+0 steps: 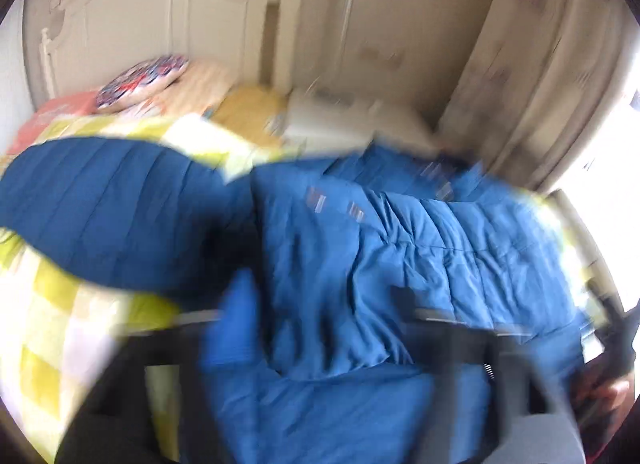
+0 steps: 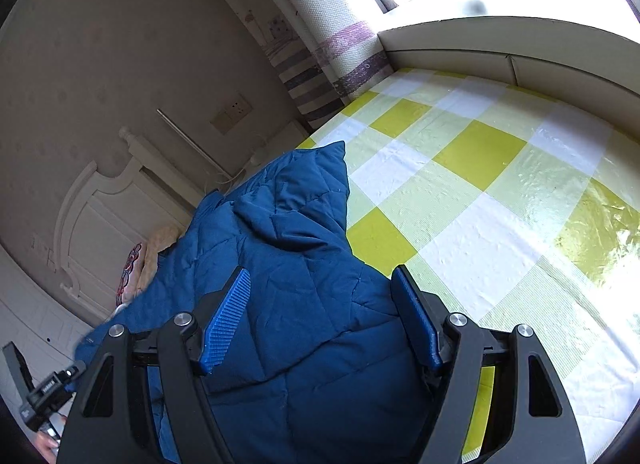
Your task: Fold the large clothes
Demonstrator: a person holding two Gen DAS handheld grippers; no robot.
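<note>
A large blue quilted jacket (image 1: 360,248) lies on a bed with a yellow, white and green checked cover (image 1: 48,344). The left wrist view is heavily blurred by motion. My left gripper (image 1: 324,328) hovers over the jacket; one blue finger pad (image 1: 236,324) shows at the left and a dark finger at the right, set apart. In the right wrist view the jacket (image 2: 296,304) lies between the wide-spread blue pads (image 2: 226,324) of my right gripper (image 2: 320,320), which is open above it. One sleeve (image 1: 100,208) spreads to the left.
A white headboard (image 1: 160,24) and pillows (image 1: 144,80) stand at the far end of the bed. A white bedside unit (image 1: 340,116) is beside it. A curtain (image 2: 320,24) and bright window ledge (image 2: 500,40) border the checked cover (image 2: 480,184).
</note>
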